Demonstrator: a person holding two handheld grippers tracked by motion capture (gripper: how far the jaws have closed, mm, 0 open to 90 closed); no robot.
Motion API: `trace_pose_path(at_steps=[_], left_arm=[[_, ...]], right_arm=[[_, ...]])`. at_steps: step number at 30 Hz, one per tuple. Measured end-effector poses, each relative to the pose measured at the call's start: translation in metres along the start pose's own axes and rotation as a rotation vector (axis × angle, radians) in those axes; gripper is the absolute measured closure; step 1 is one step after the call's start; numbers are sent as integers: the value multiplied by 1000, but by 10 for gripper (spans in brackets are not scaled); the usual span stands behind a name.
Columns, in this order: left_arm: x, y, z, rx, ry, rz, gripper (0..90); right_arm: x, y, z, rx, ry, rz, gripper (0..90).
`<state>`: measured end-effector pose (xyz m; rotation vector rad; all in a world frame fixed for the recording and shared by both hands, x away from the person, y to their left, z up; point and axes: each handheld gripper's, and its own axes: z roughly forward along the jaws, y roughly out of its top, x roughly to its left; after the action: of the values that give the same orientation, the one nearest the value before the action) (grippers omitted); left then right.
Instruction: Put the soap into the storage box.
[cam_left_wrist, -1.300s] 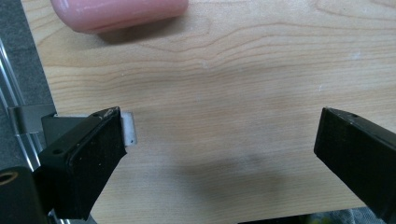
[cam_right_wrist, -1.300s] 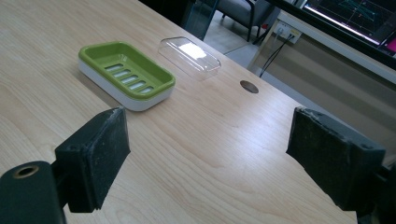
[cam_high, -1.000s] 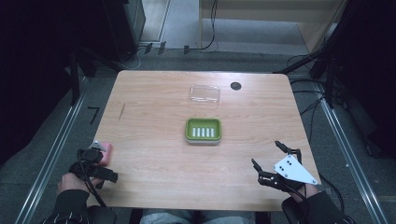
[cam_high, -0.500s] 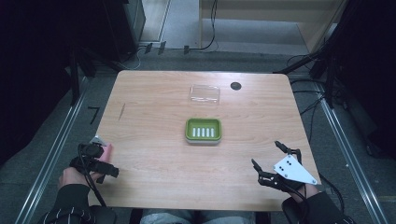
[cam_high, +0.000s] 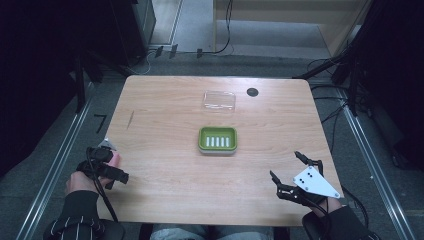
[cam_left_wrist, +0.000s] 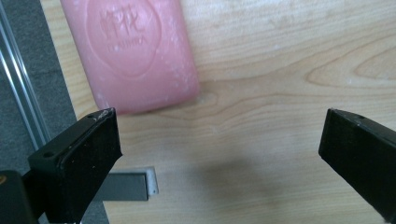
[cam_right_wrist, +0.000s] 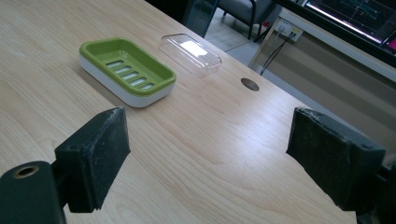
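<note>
A pink soap bar (cam_left_wrist: 130, 51) with an embossed stamp lies flat at the table's left edge, also seen as the soap bar (cam_high: 116, 158). My left gripper (cam_left_wrist: 219, 135) hovers open just above the wood; the soap sits beyond its left jaw, not between the jaws. From above, the left gripper (cam_high: 109, 168) is right beside the bar. A green soap dish (cam_high: 217, 139) with a slotted floor stands mid-table, empty; it is also the dish (cam_right_wrist: 126, 70). My right gripper (cam_high: 286, 166) rests open at the front right, the right gripper (cam_right_wrist: 210, 144) holding nothing.
A clear plastic lid (cam_high: 219, 100) lies behind the dish, also the lid (cam_right_wrist: 189, 53). A round black hole (cam_high: 252, 92) is in the tabletop beside it. Metal rails (cam_high: 60, 160) run along both sides of the table (cam_high: 165, 190).
My left gripper has shifted slightly forward along the left edge, closer over the soap. The soap, dish, lid and right gripper have not moved.
</note>
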<state>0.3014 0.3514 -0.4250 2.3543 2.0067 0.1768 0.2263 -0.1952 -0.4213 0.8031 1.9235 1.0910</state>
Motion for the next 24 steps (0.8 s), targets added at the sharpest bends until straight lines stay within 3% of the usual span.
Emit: trace_pose_path(at_steps=[13,24], left_arm=[[7,21,1,-8,1,-2,0],[26,33,9,7,-18,-50,0]], right_arm=[[0,0,0,1,2,-1,131],[0,0,0,2,2,-4,131]])
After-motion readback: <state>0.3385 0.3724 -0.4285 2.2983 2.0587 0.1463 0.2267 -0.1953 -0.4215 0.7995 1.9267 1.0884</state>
